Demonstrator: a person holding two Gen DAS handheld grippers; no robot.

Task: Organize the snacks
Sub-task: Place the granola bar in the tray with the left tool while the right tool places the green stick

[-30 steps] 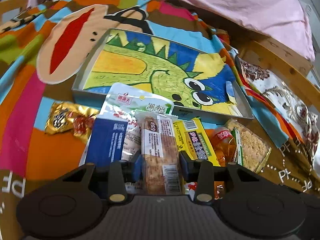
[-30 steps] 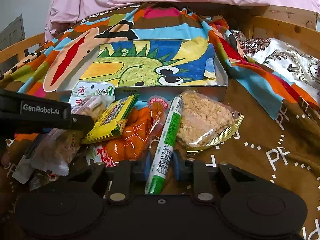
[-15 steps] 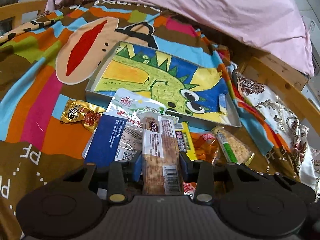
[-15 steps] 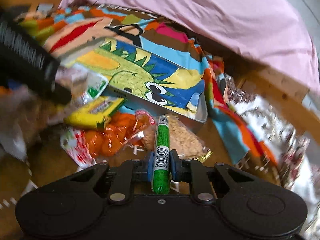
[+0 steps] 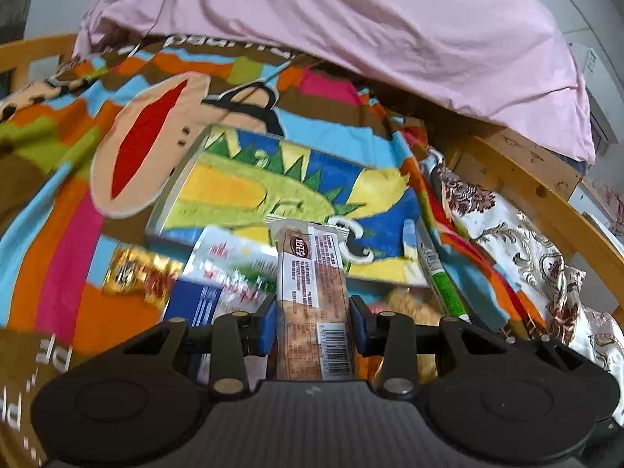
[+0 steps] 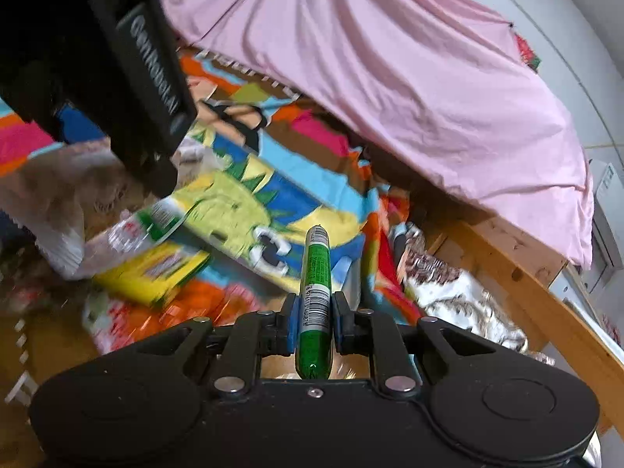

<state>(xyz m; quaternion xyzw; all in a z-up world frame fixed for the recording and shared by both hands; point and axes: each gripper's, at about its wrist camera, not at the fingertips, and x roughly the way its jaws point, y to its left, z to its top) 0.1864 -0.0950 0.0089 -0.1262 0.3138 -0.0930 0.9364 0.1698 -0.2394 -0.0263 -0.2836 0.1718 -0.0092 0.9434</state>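
My left gripper point(image 5: 312, 321) is shut on a clear-wrapped biscuit bar point(image 5: 310, 292) and holds it up above the snack pile, pointing at the dinosaur-print tray point(image 5: 241, 191). My right gripper point(image 6: 314, 319) is shut on a green stick snack point(image 6: 316, 273), lifted and pointing toward the same tray point(image 6: 234, 202). The stick also shows in the left wrist view point(image 5: 444, 288). The left gripper's black body point(image 6: 117, 70) fills the upper left of the right wrist view.
Loose snacks lie in front of the tray: a gold packet point(image 5: 136, 273), a blue-and-white pack point(image 5: 195, 304), a white-green pouch point(image 5: 230, 253), a yellow pack point(image 6: 156, 273), orange snacks point(image 6: 210, 304). A pink sheet point(image 5: 351, 27) and wooden bed rail point(image 5: 526, 179) bound the far side.
Both grippers have lifted their snacks off the pile and risen, tilting toward the tray. The views are blurred with motion.
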